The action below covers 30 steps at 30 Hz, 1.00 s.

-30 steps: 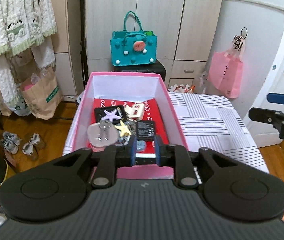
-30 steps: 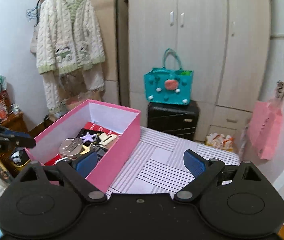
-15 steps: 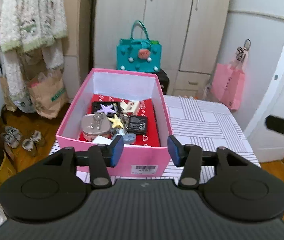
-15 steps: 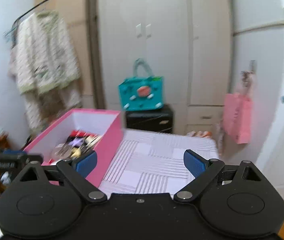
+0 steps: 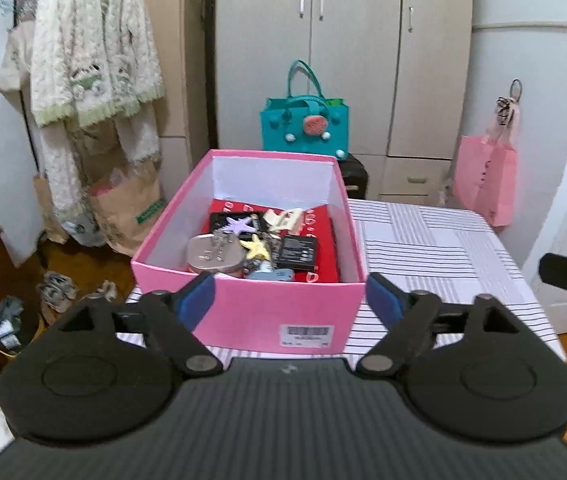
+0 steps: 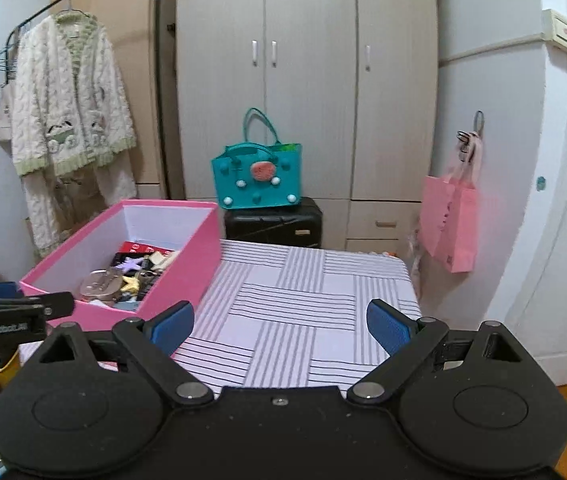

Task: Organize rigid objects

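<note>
Cardboard forms the pink box (image 5: 251,316), a rectangular open-topped container with white inner walls and a barcode label on its near end. It is set on the left part of the tabletop (image 5: 423,240), which is covered by a cloth printed with blocks of thin dark stripes.

Inside the box, a red printed sheet (image 5: 323,236) lines the floor. On it are piled small hard items: a smooth rounded metallic tin (image 5: 211,256) at 7 o'clock, a lilac star (image 5: 239,223) and a yellow star (image 5: 257,247) near the middle, a cream clip (image 5: 283,216) toward 12 o'clock, and a flat black rectangular case (image 5: 297,252) at 4 o'clock. The items touch and overlap one another.

The left gripper (image 5: 289,300) is held just before the box's near end, its blue ribbed fingers (image 5: 193,300) spread wide and holding nothing. The right gripper (image 6: 279,324) is held over the striped cloth at 3 o'clock of the box, its fingers (image 6: 387,326) likewise spread wide and empty. From the box's right wall to the tabletop's far and right edges, only bare striped cloth is seen.

Beyond the far edge, a teal felt bag (image 6: 257,176) is perched on a black hard-shell suitcase (image 6: 273,222).
</note>
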Tool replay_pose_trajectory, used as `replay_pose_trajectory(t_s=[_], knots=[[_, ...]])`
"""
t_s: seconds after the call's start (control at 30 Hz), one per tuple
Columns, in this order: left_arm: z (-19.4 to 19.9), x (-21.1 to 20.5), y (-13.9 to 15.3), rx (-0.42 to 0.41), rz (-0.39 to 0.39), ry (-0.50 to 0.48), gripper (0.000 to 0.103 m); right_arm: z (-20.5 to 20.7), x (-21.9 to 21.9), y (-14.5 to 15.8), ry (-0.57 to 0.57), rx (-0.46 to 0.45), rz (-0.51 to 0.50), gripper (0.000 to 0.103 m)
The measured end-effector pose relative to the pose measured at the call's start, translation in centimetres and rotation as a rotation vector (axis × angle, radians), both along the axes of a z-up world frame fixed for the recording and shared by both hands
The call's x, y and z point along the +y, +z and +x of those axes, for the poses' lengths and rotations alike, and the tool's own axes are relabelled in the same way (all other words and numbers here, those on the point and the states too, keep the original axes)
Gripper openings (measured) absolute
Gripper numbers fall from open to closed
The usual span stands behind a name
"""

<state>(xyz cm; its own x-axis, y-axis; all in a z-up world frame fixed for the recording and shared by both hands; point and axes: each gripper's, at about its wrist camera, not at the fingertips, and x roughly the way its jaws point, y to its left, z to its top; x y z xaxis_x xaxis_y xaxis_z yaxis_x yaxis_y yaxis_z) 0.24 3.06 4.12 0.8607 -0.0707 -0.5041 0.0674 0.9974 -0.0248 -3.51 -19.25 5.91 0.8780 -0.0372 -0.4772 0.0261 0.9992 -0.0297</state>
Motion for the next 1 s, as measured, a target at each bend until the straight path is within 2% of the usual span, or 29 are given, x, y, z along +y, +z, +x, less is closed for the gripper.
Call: replay_pose_trajectory(t_s=[0.1, 0.2, 0.63, 1.0], knots=[[-0.3, -0.2, -0.2, -0.006, 0.016, 0.013, 0.099, -0.1, -0.4, -0.2, -0.007, 0.005, 0.009, 0.095], [-0.6, -0.5, -0.3, -0.006, 0.029, 0.019, 0.103, -0.3, -0.4, -0.3, -0.006, 0.004, 0.009, 0.095], [-1.6, -1.9, -0.3, 0.031, 0.095, 0.046, 0.103, -1.0, -0.7, 0.0, -0.011, -0.003, 0.0, 0.096], [-2.5, -1.9, 0.1, 0.01, 0.089, 0.037, 0.103, -1.1, -0.4, -0.3, -0.007, -0.01, -0.005, 0.096]])
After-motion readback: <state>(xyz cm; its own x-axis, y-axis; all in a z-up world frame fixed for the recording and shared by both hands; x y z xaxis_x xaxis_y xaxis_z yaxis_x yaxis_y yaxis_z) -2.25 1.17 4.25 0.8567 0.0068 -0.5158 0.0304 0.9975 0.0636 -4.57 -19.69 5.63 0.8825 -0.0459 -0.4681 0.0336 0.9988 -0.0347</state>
